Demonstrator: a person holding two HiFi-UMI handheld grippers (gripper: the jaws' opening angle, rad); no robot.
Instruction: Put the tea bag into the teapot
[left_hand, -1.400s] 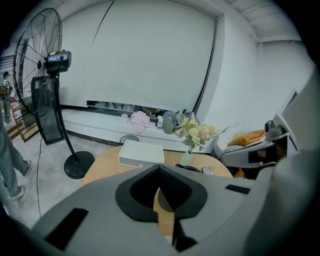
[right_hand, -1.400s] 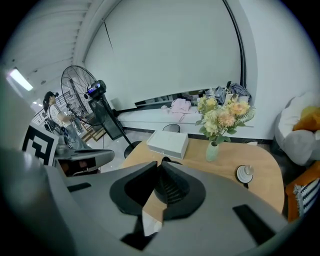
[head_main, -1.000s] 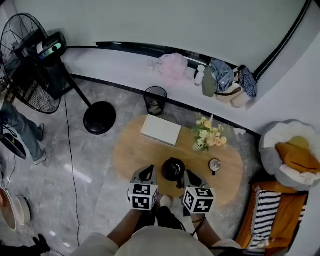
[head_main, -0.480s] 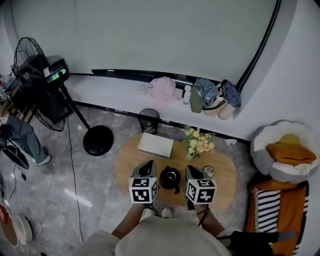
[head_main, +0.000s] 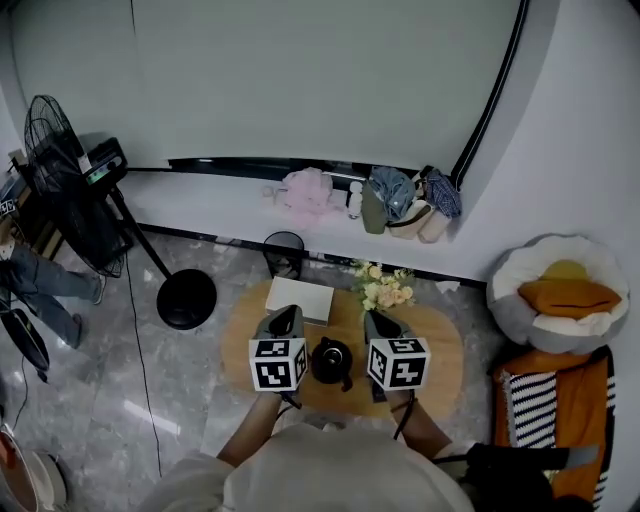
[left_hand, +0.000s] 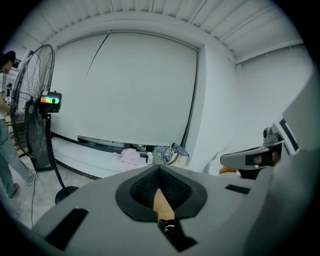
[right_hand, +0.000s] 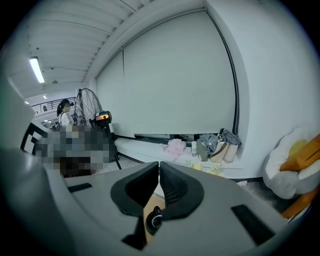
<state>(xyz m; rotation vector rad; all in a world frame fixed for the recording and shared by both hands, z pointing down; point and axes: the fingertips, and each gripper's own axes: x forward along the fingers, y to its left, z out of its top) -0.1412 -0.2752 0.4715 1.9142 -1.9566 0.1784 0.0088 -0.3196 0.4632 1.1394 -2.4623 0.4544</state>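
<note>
A black teapot (head_main: 331, 360) stands near the front edge of the oval wooden table (head_main: 445, 355). My left gripper (head_main: 284, 318) hovers just left of it and my right gripper (head_main: 372, 322) just right of it, both above the table. In the left gripper view the left gripper (left_hand: 159, 169) has its jaws closed tip to tip with nothing between them. The right gripper (right_hand: 159, 165) is likewise shut and empty, and part of the teapot (right_hand: 154, 220) shows below its jaws. No tea bag shows in any view.
A white box (head_main: 300, 298) and a bunch of flowers (head_main: 383, 287) sit at the table's far side. Behind the table are a black bin (head_main: 285, 252), a standing fan (head_main: 70, 200) at the left and a ledge with bags (head_main: 400, 200). A cushion seat (head_main: 555, 295) lies at the right.
The head view has pulled back and tilted up, so table and teapot look smaller. Both grippers have stayed either side of the teapot, shut.
</note>
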